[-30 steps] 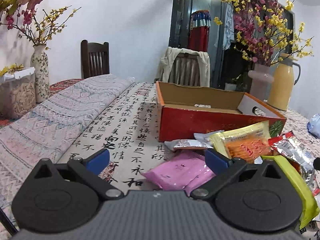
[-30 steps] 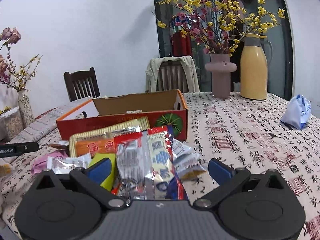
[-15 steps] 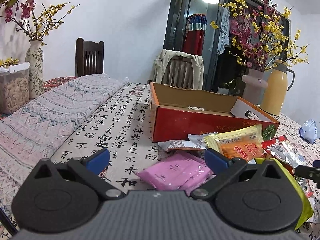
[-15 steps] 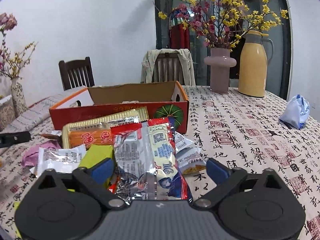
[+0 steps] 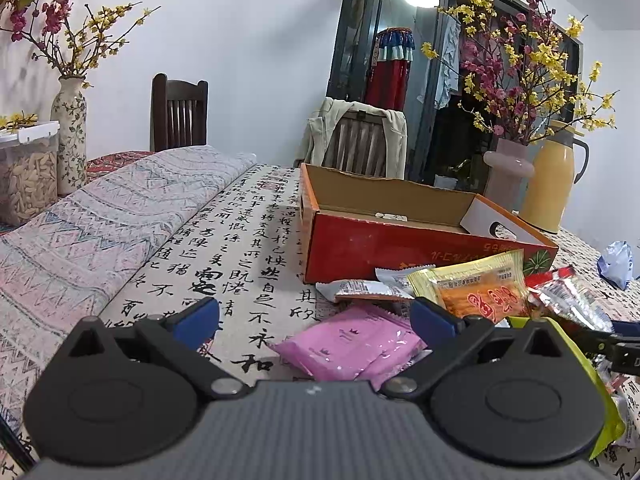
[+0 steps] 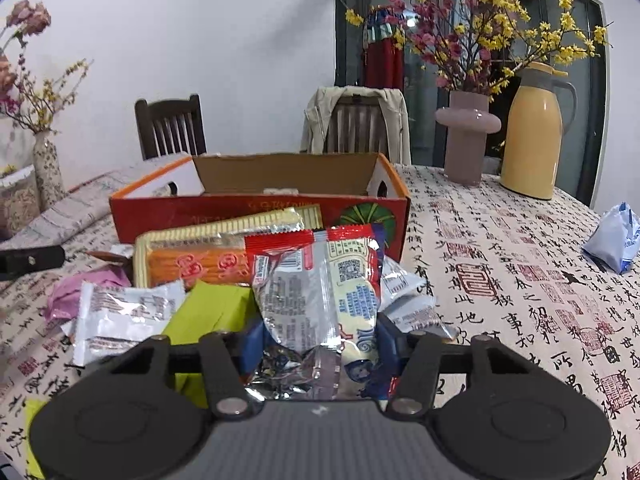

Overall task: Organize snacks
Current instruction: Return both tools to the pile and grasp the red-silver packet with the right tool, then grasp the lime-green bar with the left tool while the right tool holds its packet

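Snacks, loose, heaped on a counter [image 5: 248,248] under a calligraphy-print cloth, just in front of an open red cardboard box [image 5: 400,240].

Left wrist view: left gripper [image 5: 316,316], jaws wide apart, nothing between the blue pads, hovering just above a pink packet [image 5: 352,344] that lies flat on the cloth. Beyond the packet: a white-and-silver sachet [image 5: 360,289], an orange-and-yellow packet [image 5: 480,288] propped against the box front, a red-and-silver packet [image 5: 568,300] to its right, a lime-green packet [image 5: 600,392] partly hidden behind the gripper body. Folded patterned blanket [image 5: 100,232] at left (alongside a floral vase [image 5: 69,136]); yellow thermos jug [image 5: 554,184] behind the box.

Right wrist view: right gripper [image 6: 320,340], jaws closing, the red-and-silver packet [image 6: 316,292] standing between the blue pads, foil crumpled at its lower end (both pads against its sides). Lime-green packet [image 6: 212,308] just left; orange-and-yellow packet [image 6: 196,264] behind, leaning on the box [image 6: 260,208]. Pink vase [image 6: 466,136] and blue-white bag [image 6: 616,240] well apart at right.
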`<state>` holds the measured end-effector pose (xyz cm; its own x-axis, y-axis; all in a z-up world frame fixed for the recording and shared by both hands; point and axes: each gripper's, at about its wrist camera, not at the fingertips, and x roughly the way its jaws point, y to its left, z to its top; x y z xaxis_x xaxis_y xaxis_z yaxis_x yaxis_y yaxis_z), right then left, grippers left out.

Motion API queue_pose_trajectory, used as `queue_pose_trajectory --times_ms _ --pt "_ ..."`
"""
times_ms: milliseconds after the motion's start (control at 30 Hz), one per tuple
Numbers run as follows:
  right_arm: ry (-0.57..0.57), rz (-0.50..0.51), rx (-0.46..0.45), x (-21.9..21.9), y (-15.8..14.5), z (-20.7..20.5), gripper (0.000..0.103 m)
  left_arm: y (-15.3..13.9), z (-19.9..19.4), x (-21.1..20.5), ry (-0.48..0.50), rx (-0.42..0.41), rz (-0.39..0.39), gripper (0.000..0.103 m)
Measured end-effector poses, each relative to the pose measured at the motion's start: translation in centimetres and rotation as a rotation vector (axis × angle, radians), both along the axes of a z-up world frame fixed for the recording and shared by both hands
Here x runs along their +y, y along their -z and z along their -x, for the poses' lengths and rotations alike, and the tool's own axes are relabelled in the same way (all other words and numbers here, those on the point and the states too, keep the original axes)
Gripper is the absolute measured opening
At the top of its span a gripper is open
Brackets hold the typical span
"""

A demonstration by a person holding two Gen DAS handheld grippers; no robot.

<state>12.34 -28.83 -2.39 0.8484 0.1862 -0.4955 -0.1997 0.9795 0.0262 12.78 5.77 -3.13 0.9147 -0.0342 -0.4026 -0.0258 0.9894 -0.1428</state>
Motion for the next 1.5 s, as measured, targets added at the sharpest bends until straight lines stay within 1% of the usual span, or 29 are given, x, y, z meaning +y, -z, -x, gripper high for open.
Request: queue_pose_trajectory --times_ms 200,267,333,400,467,567,700,867,933,1067,1167,1267,1367,1467,1500 --pt "0.026 -0.036 -0.056 -0.9 -0.8 1.2 0.055 0.0 -0.1 0.1 -0.01 0.007 0.005 0.103" --pt "0.035 -0.049 -0.074 -1.3 -1.2 1.6 0.055 -0.1 -0.5 0.1 -0.021 0.032 0.004 0.103" --pt "0.042 -0.061 -0.09 -1.8 -1.6 2.1 0.055 -0.2 -0.9 0.0 -0.036 0.075 -0.007 0.103" --pt "0.041 -0.074 -0.113 -2.4 -2.0 2.8 0.055 -0.6 -0.6 -0.2 -0.045 0.084 -0.012 0.103" --pt "0.043 -0.089 -0.129 -3.1 -2.2 3.4 0.055 -1.5 0.0 -0.9 -0.025 0.09 0.0 0.103" --pt "0.049 -0.116 -0.142 -4.3 -2.2 4.1 0.055 -3.3 1.0 -2.9 0.018 0.09 -0.003 0.103" --pt "0.056 -0.156 -0.15 -5.9 -2.0 4.7 0.055 -5.1 2.0 -6.8 0.078 0.094 -0.047 0.103" --pt "0.067 -0.193 -0.155 -7.4 -1.4 5.5 0.055 -5.4 2.0 -11.9 0.135 0.163 -0.089 0.103" --pt "0.07 -0.205 -0.158 -7.9 -1.2 5.8 0.055 -5.2 1.8 -13.8 0.152 0.197 -0.109 0.098" --pt "0.075 -0.23 -0.163 -9.1 -0.6 6.4 0.055 -4.4 1.5 -16.9 0.185 0.245 -0.158 0.094" --pt "0.079 -0.251 -0.16 -10.0 -0.1 6.5 0.055 -3.6 1.4 -18.7 0.203 0.274 -0.197 0.09" --pt "0.081 -0.273 -0.159 -10.5 0.3 6.6 0.055 -2.8 1.0 -19.7 0.207 0.308 -0.223 0.083" --pt "0.074 -0.29 -0.159 -11.0 0.6 6.7 0.055 -2.2 0.5 -20.4 0.209 0.339 -0.233 0.074" --pt "0.064 -0.304 -0.161 -11.2 0.9 6.8 0.055 -1.6 0.0 -20.9 0.197 0.366 -0.246 0.062" --pt "0.061 -0.307 -0.162 -11.3 0.9 6.8 0.055 -1.5 -0.2 -21.1 0.194 0.374 -0.249 0.054"
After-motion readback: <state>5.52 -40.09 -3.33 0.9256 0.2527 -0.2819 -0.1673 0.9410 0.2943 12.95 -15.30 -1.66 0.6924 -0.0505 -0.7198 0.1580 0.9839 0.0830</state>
